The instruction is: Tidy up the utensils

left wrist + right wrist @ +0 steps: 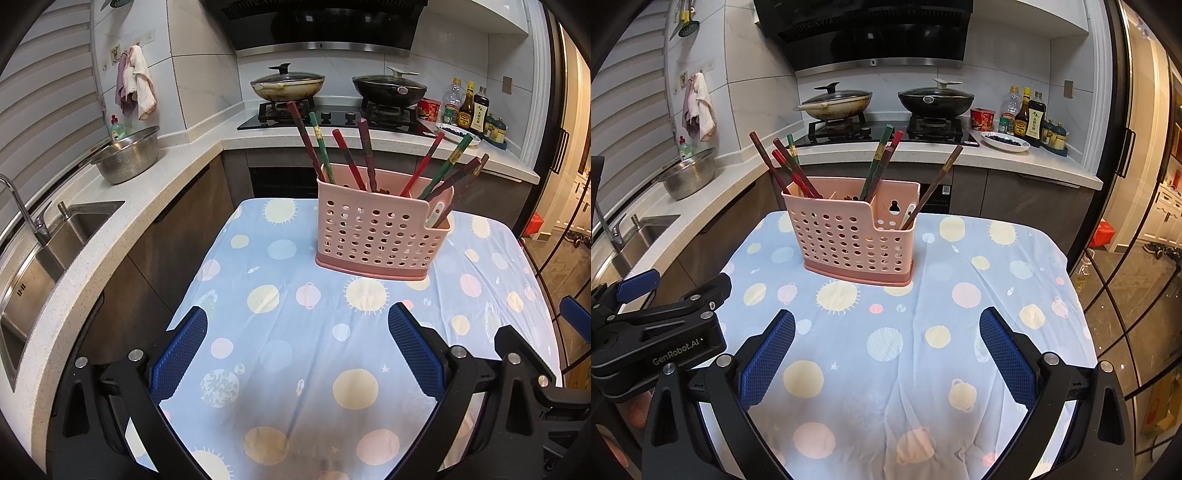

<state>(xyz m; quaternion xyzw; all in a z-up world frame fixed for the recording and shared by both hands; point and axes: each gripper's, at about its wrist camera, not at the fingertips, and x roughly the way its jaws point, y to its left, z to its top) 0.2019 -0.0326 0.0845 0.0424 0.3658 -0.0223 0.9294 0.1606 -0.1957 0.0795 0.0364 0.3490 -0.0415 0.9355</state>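
A pink perforated utensil basket stands on the far part of a small table with a blue planet-print cloth; it also shows in the right wrist view. Several red, green and brown chopsticks stand tilted in its compartments, and a white utensil sits in the low right compartment. My left gripper is open and empty above the near cloth. My right gripper is open and empty too, with the left gripper's body beside it on the left.
A counter with a sink and a metal colander runs along the left. Two lidded pans sit on the hob behind, with sauce bottles at the right. A glass door is at the right.
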